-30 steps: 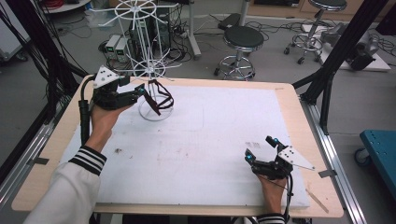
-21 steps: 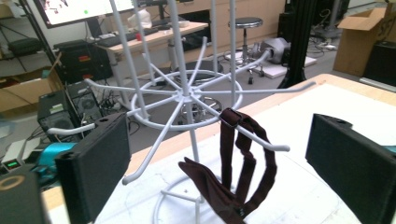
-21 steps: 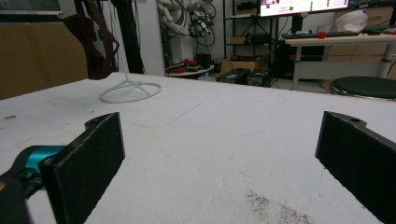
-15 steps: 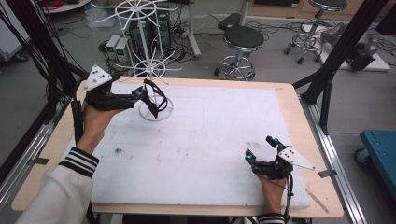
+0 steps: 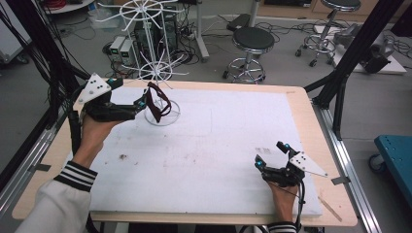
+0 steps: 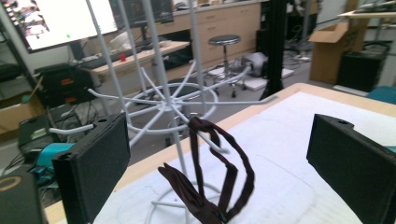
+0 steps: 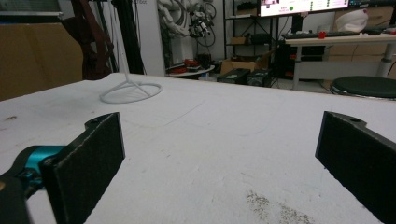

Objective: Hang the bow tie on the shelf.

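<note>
Left gripper (image 5: 141, 103): black two-jaw tool with a grey three-cornered plate on top, held at the table's far left corner, pointing toward the rack. Its jaws have just been opening and now stand spread wide; in the left gripper view the pads (image 6: 100, 161) flank the strap with clear space on both sides and press on nothing.
Strap: dark maroon looped fabric strap (image 5: 158, 103), hanging from a low prong of the rack. In the left gripper view the maroon strap (image 6: 219, 179) drapes in two loops over the prong's tip, its lower end sagging toward the ring base. It sits just off the left gripper's tips.
Rack: white wire display rack with spoked tiers (image 5: 154, 46), standing upright on a ring base on the mat near the far left edge. Seen close in the left gripper view, its spokes (image 6: 168, 105) fan out behind the strap.
Right gripper (image 5: 269, 162): same black build, resting low on the mat at the near right, well apart from the rack. Jaws spread wide, nothing between them; bare mat shows between the pads (image 7: 91, 163).
Surface: white foam mat (image 5: 228, 141) covering a light wooden table (image 5: 311, 121), a few dark smudges on it.
Beyond the table: round black stool on a chrome base (image 5: 252, 41).
</note>
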The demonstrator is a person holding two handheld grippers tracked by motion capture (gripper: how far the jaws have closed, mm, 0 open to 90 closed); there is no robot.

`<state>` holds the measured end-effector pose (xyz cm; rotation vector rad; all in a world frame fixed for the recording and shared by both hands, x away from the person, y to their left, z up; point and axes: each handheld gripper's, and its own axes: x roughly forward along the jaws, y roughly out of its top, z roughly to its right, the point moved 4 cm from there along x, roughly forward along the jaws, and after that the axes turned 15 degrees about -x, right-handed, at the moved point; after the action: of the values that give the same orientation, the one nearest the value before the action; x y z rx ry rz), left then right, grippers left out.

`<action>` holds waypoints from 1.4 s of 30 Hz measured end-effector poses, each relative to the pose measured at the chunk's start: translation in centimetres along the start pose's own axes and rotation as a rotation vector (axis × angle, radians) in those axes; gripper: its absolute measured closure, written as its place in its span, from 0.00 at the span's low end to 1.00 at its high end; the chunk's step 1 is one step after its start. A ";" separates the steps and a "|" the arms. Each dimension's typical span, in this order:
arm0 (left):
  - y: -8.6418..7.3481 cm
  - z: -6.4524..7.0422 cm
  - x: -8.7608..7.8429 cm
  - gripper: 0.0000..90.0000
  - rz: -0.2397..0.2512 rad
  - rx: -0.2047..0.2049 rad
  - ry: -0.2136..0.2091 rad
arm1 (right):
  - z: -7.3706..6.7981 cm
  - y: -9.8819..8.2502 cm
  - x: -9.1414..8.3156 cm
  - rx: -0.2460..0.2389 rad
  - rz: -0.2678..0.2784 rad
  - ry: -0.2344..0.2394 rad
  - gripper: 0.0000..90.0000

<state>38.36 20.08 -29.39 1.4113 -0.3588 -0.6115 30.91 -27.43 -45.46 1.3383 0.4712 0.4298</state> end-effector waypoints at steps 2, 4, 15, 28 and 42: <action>-0.4 0.1 -0.7 0.07 0.002 0.008 -0.027 | 0.0 0.0 0.0 -0.010 0.003 -0.004 0.01; -0.9 0.2 -1.7 0.07 0.005 0.017 -0.058 | 0.0 0.0 0.0 -0.016 0.003 -0.008 0.01; -7.2 -2.0 -7.2 0.07 0.045 0.028 -0.095 | 0.0 0.0 0.0 -0.014 0.004 -0.008 0.01; -14.7 -3.9 -9.3 0.07 0.064 -0.069 -0.063 | -0.1 0.0 0.0 -0.014 0.002 -0.004 0.01; -16.8 -3.9 -9.6 0.07 0.103 -0.074 -0.049 | -0.1 0.0 0.0 -0.012 0.004 -0.013 0.01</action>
<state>29.95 28.19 -45.28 1.3005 -0.4410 -0.5704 30.84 -27.38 -45.45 1.3298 0.4545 0.4262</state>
